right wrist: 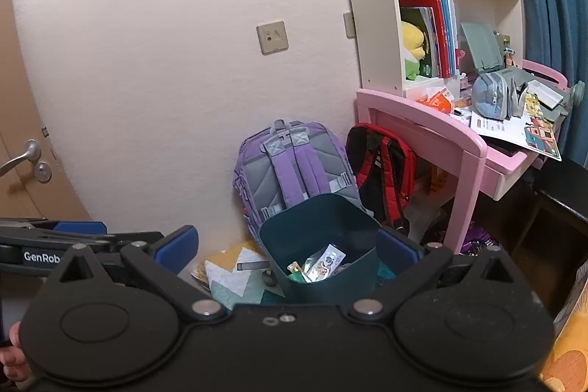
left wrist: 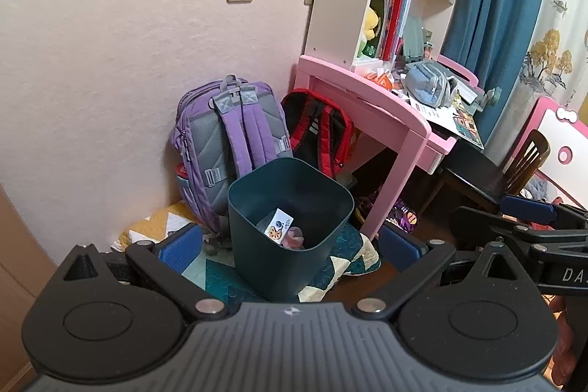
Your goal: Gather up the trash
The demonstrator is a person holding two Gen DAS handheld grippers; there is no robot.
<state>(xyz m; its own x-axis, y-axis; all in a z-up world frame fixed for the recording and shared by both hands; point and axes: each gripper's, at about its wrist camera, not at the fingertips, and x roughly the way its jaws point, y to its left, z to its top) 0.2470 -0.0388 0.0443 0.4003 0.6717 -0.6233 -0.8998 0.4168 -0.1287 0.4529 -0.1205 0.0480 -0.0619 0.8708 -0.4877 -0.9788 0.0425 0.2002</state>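
Right now both grippers, left gripper (left wrist: 290, 245) and right gripper (right wrist: 286, 247), hover with jaws apart and empty over the bin (left wrist: 290, 204), which holds wrappers (left wrist: 281, 226); next, swing toward two o'clock for the litter on the counter (left wrist: 411, 120), approaching low and square

Purple backpack (left wrist: 228, 138) beside red backpack (left wrist: 319, 127)

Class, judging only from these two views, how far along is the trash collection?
Done: several wrappers already lie inside the dark green bin. In hand: nothing; the left hand-held gripper and right hand-held gripper are both open and empty. Left: purple wrappers still lie under the pink desk.
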